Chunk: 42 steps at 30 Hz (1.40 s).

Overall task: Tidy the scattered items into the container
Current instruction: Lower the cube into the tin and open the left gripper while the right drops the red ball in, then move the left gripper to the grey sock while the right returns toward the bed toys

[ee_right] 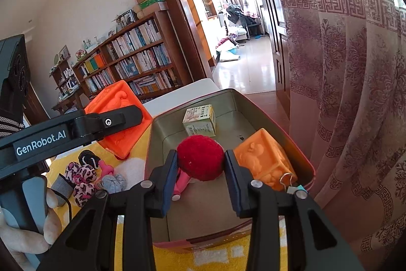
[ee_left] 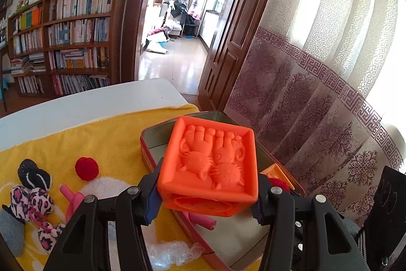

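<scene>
A yellow towel (ee_left: 83,141) covers your white table (ee_left: 88,98), set before a full bookshelf (ee_left: 66,42), an open doorway and a patterned curtain (ee_left: 317,93). The open tin (ee_right: 253,103) is your landmark, sitting on the towel beside the curtain. Your left gripper (ee_left: 206,197) is clamped on an orange block (ee_left: 210,164), held above the tin's near-left rim, its cat-relief face turned up toward the camera; the block is squarish, with no clear long axis. Your right gripper (ee_right: 200,164) pinches a red pompom (ee_right: 200,156) over the tin's interior. Inside the tin lie a small carton (ee_right: 200,120), a paler orange block (ee_right: 264,159) and a pink piece (ee_right: 181,182). Left of the tin, on the towel, rest leopard-print plush bits (ee_left: 33,200) and a second red ball (ee_left: 86,168).
</scene>
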### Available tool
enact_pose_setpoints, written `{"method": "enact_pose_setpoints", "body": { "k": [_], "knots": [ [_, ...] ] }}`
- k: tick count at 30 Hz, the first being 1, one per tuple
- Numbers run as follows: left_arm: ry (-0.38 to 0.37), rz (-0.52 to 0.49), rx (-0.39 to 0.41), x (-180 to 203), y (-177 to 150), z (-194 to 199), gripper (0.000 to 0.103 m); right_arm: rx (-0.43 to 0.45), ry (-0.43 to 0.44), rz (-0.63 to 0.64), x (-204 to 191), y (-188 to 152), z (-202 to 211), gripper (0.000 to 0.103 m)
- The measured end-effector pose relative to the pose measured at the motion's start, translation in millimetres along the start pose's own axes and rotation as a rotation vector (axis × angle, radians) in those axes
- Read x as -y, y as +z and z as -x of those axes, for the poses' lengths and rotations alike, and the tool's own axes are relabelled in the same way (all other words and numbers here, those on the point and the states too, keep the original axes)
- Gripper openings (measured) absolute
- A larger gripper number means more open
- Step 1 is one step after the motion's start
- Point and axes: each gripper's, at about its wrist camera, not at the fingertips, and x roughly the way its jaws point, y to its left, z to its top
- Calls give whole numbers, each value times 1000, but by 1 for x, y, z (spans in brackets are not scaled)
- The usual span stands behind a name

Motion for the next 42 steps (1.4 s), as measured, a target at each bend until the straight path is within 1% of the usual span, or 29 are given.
{"method": "enact_pose_setpoints", "body": {
  "k": [1,2,3,4,6,8,12,16,24,35,42],
  "knots": [
    [-6,1,-5,2,1,-5,59,0,0,-13,2,0,0,49],
    [-8,4,-10,3,3,-9,71,3,1,-25,5,0,1,53],
    [-6,9,-10,3,4,-12,87,9,-2,-35,7,0,2,62],
    [-4,14,-1,2,4,-12,88,17,-10,-43,9,0,3,70],
    [0,15,3,0,4,-11,88,36,-21,-53,13,1,6,73],
    [11,20,8,-4,3,-7,88,42,-25,-56,14,1,6,73],
    [39,35,14,-15,-1,3,88,23,-12,-44,9,1,1,73],
    [71,49,15,-25,-5,9,88,24,-5,-15,1,-3,1,73],
    [96,88,14,-46,-17,25,88,8,1,-7,-3,-7,-2,73],
    [155,207,28,-102,-38,56,88,-30,39,44,-27,-14,-7,73],
    [220,273,48,-144,-57,88,88,-70,100,71,-50,-17,-7,73]
  ]
}}
